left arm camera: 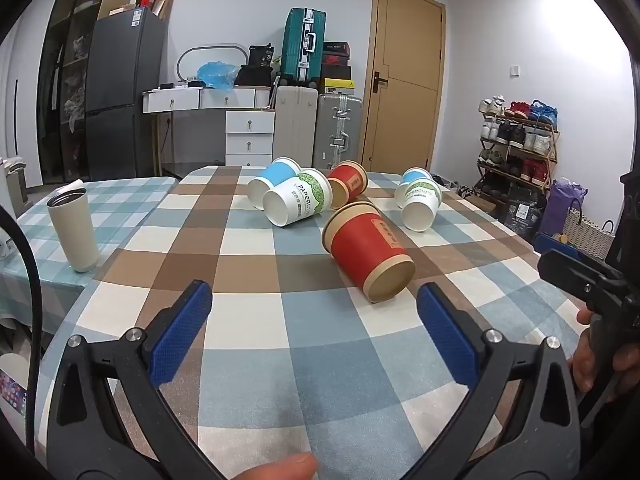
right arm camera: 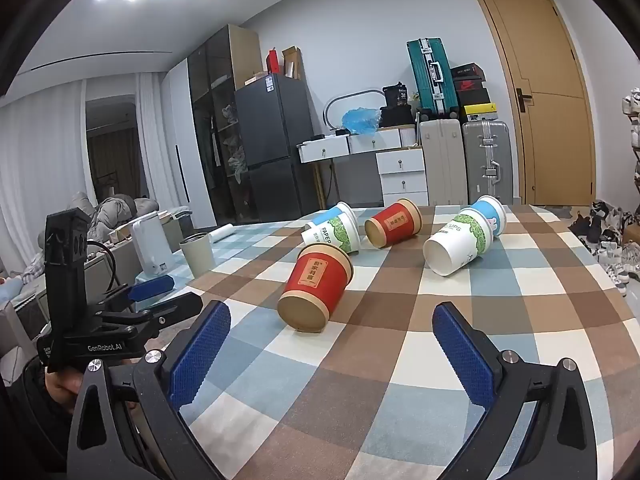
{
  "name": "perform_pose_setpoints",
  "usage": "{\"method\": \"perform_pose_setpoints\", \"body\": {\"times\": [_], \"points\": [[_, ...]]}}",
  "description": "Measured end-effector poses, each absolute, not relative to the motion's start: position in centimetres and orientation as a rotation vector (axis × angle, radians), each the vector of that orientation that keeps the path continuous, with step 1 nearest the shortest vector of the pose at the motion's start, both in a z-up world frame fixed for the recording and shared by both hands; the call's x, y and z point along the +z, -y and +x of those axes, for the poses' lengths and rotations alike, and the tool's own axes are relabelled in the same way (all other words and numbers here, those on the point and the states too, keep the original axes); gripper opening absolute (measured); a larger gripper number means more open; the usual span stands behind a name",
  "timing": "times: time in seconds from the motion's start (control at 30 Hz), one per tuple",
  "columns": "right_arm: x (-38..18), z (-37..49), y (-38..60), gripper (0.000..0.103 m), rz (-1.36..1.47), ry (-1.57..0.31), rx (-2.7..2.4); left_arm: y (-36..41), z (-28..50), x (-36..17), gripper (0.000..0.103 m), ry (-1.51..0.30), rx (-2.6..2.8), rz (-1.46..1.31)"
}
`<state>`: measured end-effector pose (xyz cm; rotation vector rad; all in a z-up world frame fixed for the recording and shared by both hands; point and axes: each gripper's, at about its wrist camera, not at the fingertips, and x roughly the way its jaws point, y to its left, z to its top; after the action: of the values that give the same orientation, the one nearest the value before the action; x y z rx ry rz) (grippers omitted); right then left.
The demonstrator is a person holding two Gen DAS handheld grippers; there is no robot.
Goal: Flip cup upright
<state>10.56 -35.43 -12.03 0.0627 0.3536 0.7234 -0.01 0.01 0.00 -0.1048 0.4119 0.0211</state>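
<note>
Several paper cups lie on their sides on the checked tablecloth (left arm camera: 256,312). The nearest red cup (left arm camera: 366,250) lies with its base toward me; it also shows in the right wrist view (right arm camera: 316,282). Behind it lie a white-green cup (left arm camera: 298,202), a blue cup (left arm camera: 272,182), a second red cup (left arm camera: 348,184) and another white-green cup (left arm camera: 420,204) with a blue one behind. My left gripper (left arm camera: 314,304) is open and empty, just short of the red cup. My right gripper (right arm camera: 330,332) is open and empty, close in front of the same cup.
A beige tumbler (left arm camera: 74,230) stands upright on the left table; it also shows in the right wrist view (right arm camera: 198,254). A white kettle (right arm camera: 152,246) stands beyond it. Suitcases, drawers, a fridge and a shoe rack (left arm camera: 516,144) line the far wall.
</note>
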Motion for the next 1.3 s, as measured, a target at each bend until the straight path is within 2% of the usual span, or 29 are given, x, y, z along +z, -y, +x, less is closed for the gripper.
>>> {"method": "perform_pose_setpoints", "body": {"times": [1.3], "points": [[-11.93, 10.17, 35.50, 0.103, 0.058, -0.353, 0.724, -0.17, -0.23, 0.04, 0.102, -0.413, 0.024, -0.104]]}}
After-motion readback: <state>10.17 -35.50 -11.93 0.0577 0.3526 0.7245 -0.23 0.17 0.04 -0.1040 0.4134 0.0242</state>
